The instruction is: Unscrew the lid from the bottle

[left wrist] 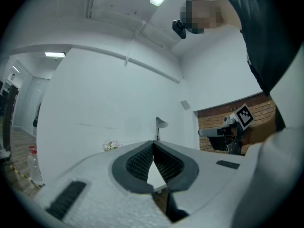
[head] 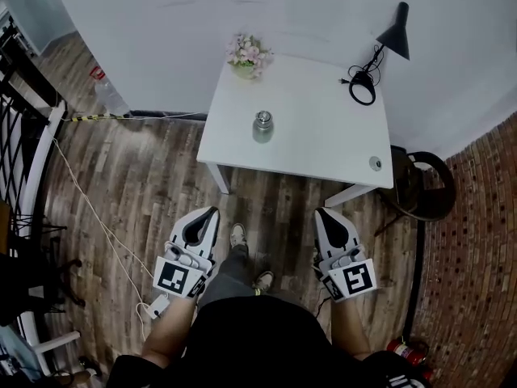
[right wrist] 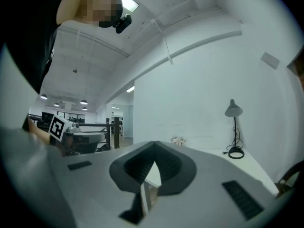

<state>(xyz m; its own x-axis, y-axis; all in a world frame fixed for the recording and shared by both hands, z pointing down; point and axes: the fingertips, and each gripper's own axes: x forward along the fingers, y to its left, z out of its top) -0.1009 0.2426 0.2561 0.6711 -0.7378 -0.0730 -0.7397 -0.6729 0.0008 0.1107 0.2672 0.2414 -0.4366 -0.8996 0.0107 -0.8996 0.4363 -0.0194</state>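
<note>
The person stands on a wooden floor [head: 137,184] facing a white table [head: 323,136] and holds both grippers low, on the near side of the table and clear of it. The left gripper [head: 212,213] is clenched, its jaws pressed together at the tips with nothing between them. The right gripper [head: 321,213] is clenched in the same way and also empty. Each points toward the table, one on either side of the person's shoes [head: 238,236].

The bottle [head: 262,127], a small metal one, stands upright on the left half of the table, toward the near edge, with its lid on. It is well apart from both grippers.

At the far left corner of the table sits a bunch of pale flowers [head: 249,55]. At the far right corner stands a black lamp [head: 396,32], with its cable coiled [head: 363,87] beside its base. A small round fitting [head: 376,163] lies near the table's near right corner.

On the floor to the far left, against the wall, stands a clear plastic bottle [head: 109,95]. A dark round stool [head: 426,186] stands just right of the table, beside a brick wall [head: 477,241].
</note>
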